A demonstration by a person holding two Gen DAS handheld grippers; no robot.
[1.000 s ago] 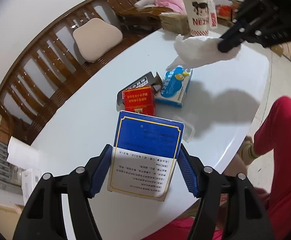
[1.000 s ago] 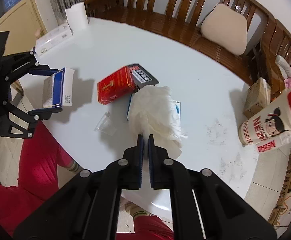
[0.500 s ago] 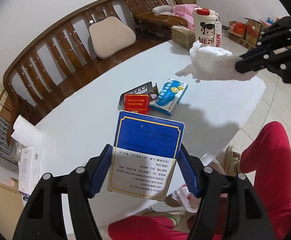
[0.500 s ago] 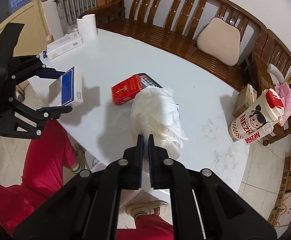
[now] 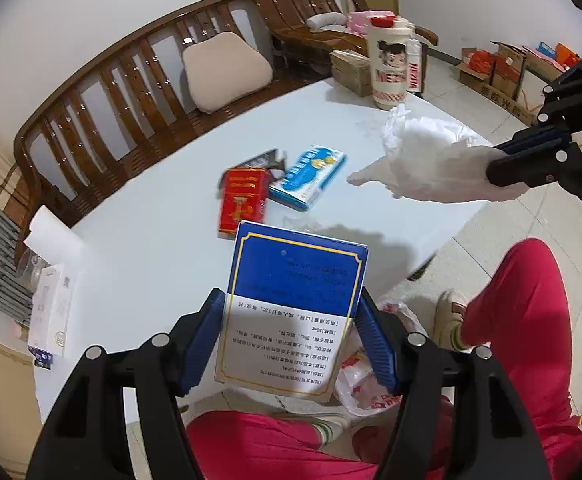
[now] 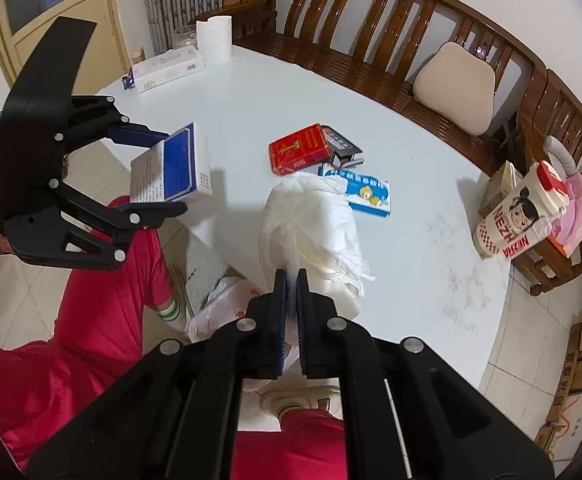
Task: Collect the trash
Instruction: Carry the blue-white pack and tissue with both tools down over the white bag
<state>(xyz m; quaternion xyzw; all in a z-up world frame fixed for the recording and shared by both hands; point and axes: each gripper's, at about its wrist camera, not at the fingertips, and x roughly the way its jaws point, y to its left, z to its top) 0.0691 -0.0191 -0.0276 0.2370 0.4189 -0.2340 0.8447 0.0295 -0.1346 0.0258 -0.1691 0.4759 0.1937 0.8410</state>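
From the left wrist, we are seeing the left gripper (image 5: 291,340) clamping its blue pads on the two long sides of a blue-and-white carton (image 5: 291,312). The carton's long axis is running straight out along the fingers, blue end pointing away toward the table (image 5: 151,248), white printed end nearest us. It is hanging past the table's near edge, above a white plastic bag (image 5: 365,390) on the floor between red trouser legs (image 5: 519,320). At the right, the right gripper (image 5: 495,166) is pinching a crumpled white tissue wad (image 5: 427,160), which is trailing leftward over the table's right edge. A red box (image 5: 243,196) and a blue packet (image 5: 309,176) are lying side by side at the table's middle.

From the right wrist, we are looking down the right gripper (image 6: 291,280), its jaws closed together on the tissue wad (image 6: 311,224); the wad is stretching away from the fingertips along their line, over the table's near edge. To the left, the left gripper (image 6: 163,172) is gripping the carton (image 6: 171,168), held off the table's left edge with its blue face toward us. The red box (image 6: 299,148) and blue packet (image 6: 369,194) are sitting mid-table, beyond the wad. A cartoon-printed tub (image 6: 519,212) is standing at the right edge.
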